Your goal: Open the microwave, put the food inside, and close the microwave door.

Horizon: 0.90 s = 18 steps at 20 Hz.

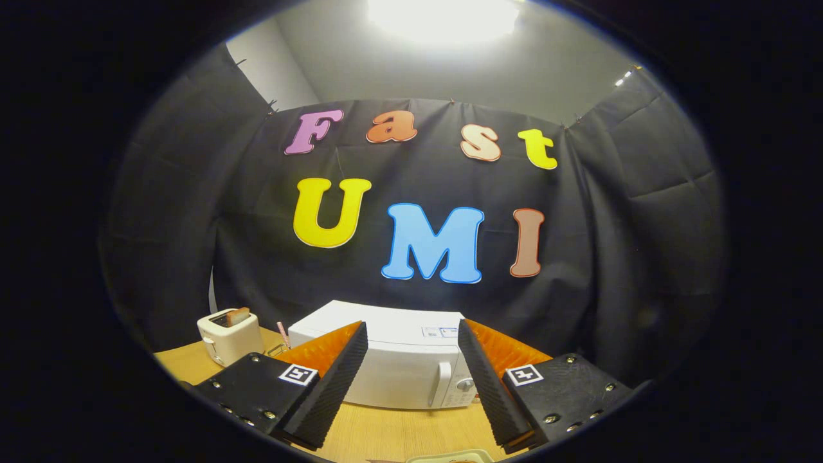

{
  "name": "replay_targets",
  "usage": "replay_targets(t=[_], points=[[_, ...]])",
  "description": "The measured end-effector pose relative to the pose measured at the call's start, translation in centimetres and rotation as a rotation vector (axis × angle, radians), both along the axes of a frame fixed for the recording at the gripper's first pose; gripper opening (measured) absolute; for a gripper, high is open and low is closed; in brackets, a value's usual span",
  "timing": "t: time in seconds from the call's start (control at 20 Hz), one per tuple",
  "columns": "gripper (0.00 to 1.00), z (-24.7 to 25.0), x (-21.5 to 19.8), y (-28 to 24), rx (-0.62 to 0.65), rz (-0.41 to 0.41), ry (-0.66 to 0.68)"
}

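Observation:
A white microwave stands on the wooden table, beyond my fingers and framed between them. Its door is closed, with a vertical handle and a knob on its right side. My gripper is open, the two fingers spread wide with nothing between them, held above the table well short of the microwave. Just below the fingers, at the near table edge, the rim of a pale plate shows with something on it that I cannot make out.
A white toaster with a slice of bread in its slot sits left of the microwave. A pink striped stick stands between the toaster and the microwave. Black cloth walls close the booth behind and on both sides.

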<state>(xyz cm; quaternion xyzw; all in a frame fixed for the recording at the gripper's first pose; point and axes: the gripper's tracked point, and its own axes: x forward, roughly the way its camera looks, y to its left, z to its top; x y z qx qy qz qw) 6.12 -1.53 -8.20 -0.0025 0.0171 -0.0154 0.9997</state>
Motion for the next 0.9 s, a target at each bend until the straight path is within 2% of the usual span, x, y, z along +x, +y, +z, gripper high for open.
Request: replay_targets(t=[0.45, 0.9], points=[[0.91, -9.5, 5.7, -1.8, 0.055, 0.03, 0.089], [0.9, -18.6, 12.1, -4.6, 0.073, 0.004, 0.172]])
